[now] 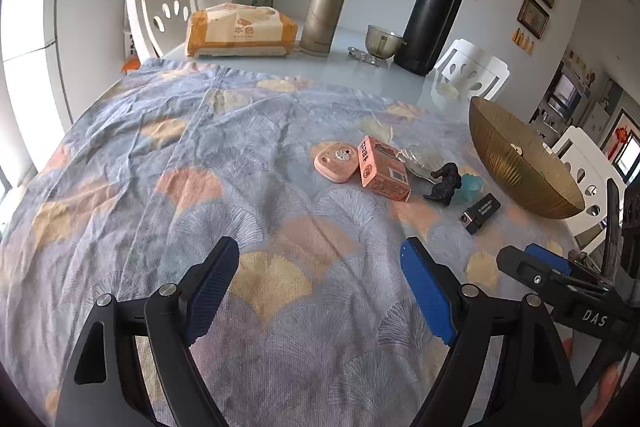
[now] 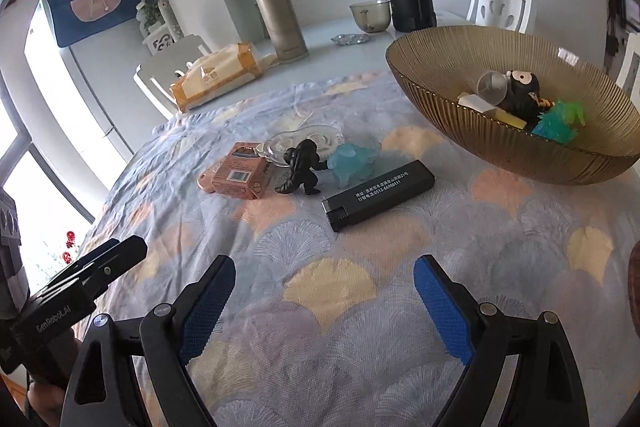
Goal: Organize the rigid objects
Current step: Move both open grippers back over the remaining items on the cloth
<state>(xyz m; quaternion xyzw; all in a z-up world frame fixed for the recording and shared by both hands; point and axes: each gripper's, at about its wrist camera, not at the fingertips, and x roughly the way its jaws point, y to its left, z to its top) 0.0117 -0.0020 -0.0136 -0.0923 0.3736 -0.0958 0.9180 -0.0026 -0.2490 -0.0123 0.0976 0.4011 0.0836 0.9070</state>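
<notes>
The rigid objects lie in a loose cluster on the patterned cloth point(image 2: 360, 307) that covers the near part of the table point(image 1: 360, 75): a black lighter point(image 2: 378, 193) nearest the right claw point(image 2: 324, 301), a black gorilla figurine point(image 2: 301, 167) standing just beyond it, a pale blue translucent toy point(image 2: 352, 161) touching the figurine's far side, a pink cardboard box point(image 2: 240, 181) to the left, and a clear plastic piece point(image 2: 300, 143) behind them. In the left wrist view a flat pink gadget point(image 1: 335, 161) with a small round grille lies just beside the pink box. To the right stands a ribbed amber glass bowl point(image 2: 460, 115) which holds a small clear cup point(image 2: 491, 87), a dark round-headed figure point(image 2: 522, 89), a cream and yellow block point(image 2: 492, 111) and green and teal spiky toys point(image 2: 560, 125). The right claw hangs over the cloth short of the lighter, its blue-padded fingers point(image 2: 442, 311) spread wide with nothing between them. The left claw point(image 1: 320, 283) is likewise wide open and empty above the cloth, well apart from the cluster. At the far side of the table stand a tissue pack point(image 1: 240, 31), a champagne-coloured thermos point(image 1: 325, 13), a tall black flask point(image 1: 434, 15) and a small glass cup point(image 1: 381, 41). White chairs point(image 1: 162, 11) ring the table.
</notes>
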